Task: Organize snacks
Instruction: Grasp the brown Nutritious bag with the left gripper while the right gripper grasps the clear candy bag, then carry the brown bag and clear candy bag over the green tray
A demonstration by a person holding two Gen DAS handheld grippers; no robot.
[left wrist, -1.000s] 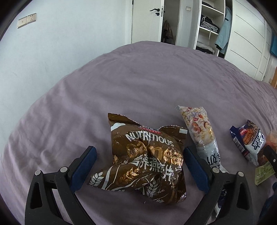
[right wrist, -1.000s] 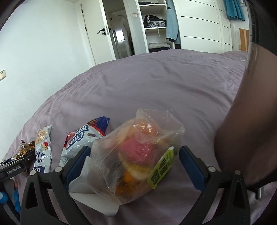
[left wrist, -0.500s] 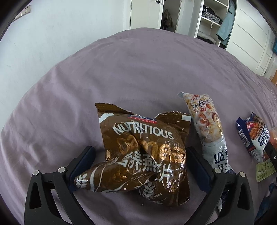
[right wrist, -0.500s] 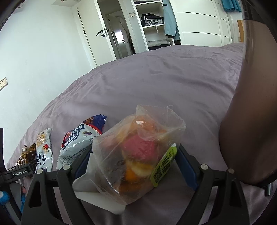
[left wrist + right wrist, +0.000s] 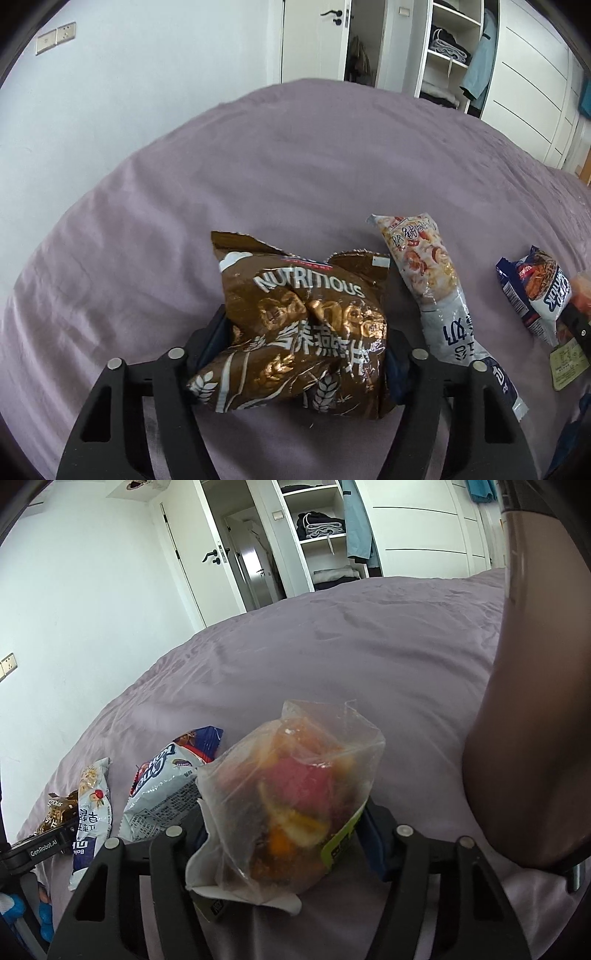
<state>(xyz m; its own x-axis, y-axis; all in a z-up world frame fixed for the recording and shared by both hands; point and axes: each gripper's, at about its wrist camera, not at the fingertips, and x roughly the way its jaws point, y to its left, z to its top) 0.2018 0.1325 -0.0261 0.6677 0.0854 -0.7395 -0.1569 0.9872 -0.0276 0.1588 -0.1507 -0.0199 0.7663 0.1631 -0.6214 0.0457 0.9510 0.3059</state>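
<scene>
My left gripper (image 5: 303, 350) is shut on a crumpled brown "Nutritious" oat snack bag (image 5: 299, 325) and holds it just over the purple bed (image 5: 295, 166). My right gripper (image 5: 284, 827) is shut on a clear bag of red and orange snacks (image 5: 295, 797) with a green label. A long white snack pack (image 5: 432, 291) lies right of the brown bag, also in the right wrist view (image 5: 92, 812). A blue and white snack bag (image 5: 532, 295) lies further right, also in the right wrist view (image 5: 166, 775).
The bed meets a white wall (image 5: 129, 92) on the left. A door (image 5: 314, 40) and an open wardrobe (image 5: 454, 51) stand beyond the bed. A large dark rounded object (image 5: 524, 701) fills the right side of the right wrist view.
Both grippers closed from open onto their bags: the left on the brown bag, the right on the clear bag. Both bags now sit squeezed between the fingers.
</scene>
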